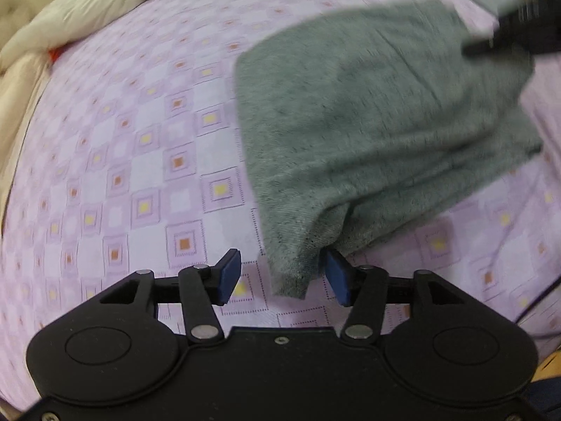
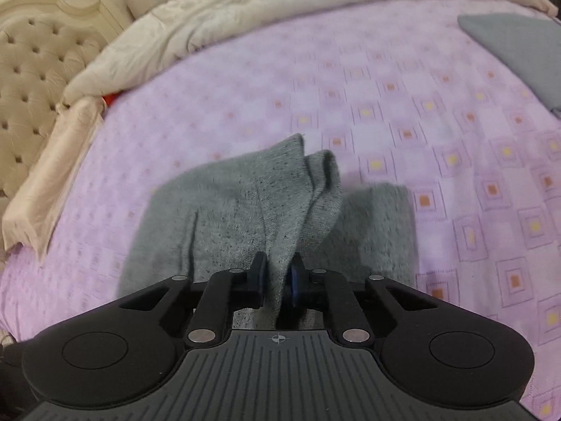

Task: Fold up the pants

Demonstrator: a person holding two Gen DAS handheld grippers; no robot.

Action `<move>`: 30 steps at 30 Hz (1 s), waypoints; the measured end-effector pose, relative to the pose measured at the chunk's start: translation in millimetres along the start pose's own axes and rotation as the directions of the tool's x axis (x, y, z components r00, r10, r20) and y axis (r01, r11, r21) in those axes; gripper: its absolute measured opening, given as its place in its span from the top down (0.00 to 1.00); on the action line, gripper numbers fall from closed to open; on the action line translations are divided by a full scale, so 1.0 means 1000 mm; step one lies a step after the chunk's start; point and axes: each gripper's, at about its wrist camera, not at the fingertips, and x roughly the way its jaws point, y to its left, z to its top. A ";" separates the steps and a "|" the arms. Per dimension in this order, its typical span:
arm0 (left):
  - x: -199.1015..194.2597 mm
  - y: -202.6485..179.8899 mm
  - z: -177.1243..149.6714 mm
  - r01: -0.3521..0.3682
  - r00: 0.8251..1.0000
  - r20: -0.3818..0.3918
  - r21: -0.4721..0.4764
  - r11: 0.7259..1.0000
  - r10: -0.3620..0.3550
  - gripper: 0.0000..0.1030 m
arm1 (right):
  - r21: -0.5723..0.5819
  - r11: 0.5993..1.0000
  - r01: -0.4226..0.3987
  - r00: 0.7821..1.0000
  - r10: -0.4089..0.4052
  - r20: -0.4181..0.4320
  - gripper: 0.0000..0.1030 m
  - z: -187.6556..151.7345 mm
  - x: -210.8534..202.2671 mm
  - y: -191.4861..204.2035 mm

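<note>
The grey pants (image 1: 378, 115) lie folded on the pink patterned bed sheet (image 1: 140, 161). My left gripper (image 1: 284, 275) is open, with a corner of the pants hanging between its blue pads, not pinched. My right gripper (image 2: 278, 273) is shut on an edge of the pants (image 2: 245, 210) and holds a fold of the cloth lifted above the rest. The right gripper also shows as a dark blurred shape at the upper right of the left wrist view (image 1: 519, 24).
A cream duvet (image 2: 245, 10) is bunched along the far side of the bed. A tufted cream headboard (image 2: 31, 70) stands at the left. A second folded grey garment (image 2: 519, 52) lies at the right on the sheet.
</note>
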 end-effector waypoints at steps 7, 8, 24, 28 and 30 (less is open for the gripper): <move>-0.026 -0.021 -0.009 -0.041 0.993 0.110 0.101 0.994 0.029 0.91 | -0.092 0.994 0.054 0.995 -0.046 0.086 0.98 0.003 -0.029 0.007; -0.035 -0.022 -0.012 -0.038 0.991 0.127 0.089 0.995 0.027 0.91 | -0.101 0.992 0.077 0.993 -0.068 0.098 0.98 0.003 -0.030 0.006; -0.027 -0.036 -0.030 -0.071 0.996 0.056 0.100 0.992 0.066 0.86 | -0.122 0.990 0.072 0.997 -0.069 0.026 0.42 -0.003 0.027 -0.019; -0.021 -0.038 -0.031 -0.084 0.996 0.046 0.116 0.990 0.079 0.86 | -0.041 0.997 0.067 0.997 -0.069 -0.042 0.40 -0.002 0.055 -0.039; -0.019 -0.038 -0.030 -0.084 0.996 0.042 0.112 0.990 0.080 0.86 | -0.032 0.997 0.068 0.996 -0.070 -0.049 0.36 -0.003 0.064 -0.042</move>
